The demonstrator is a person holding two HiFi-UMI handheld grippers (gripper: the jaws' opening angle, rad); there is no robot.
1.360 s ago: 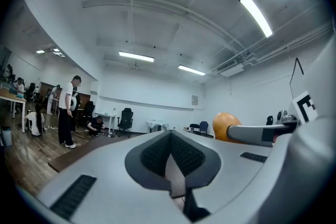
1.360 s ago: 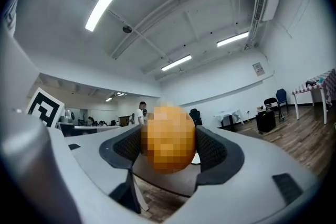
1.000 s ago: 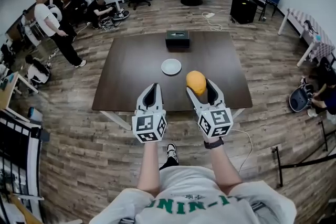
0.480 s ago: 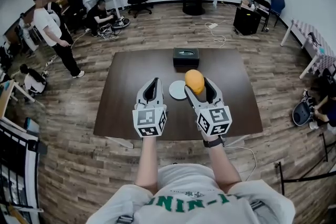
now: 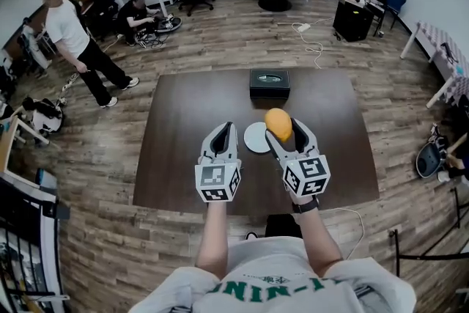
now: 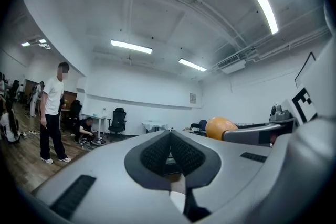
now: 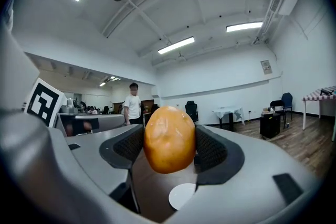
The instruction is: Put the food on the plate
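Right tool (image 5: 283, 130) tight around food (image 5: 278, 121) near plate (image 5: 254, 139), black box (image 5: 269, 83) beyond; left tool (image 5: 223, 128) closed.

You are working under bright, even light from long ceiling strips (image 6: 131, 47), which burn out to pure white in both gripper views. Shadows are soft and faint. The orange food (image 7: 169, 131) carries pale glossy highlights. Expect strong fisheye bending toward every frame edge, and black corners in the gripper views. The nearest foreground surfaces there are soft. The dark table (image 5: 183, 128) in the head view is sharp.
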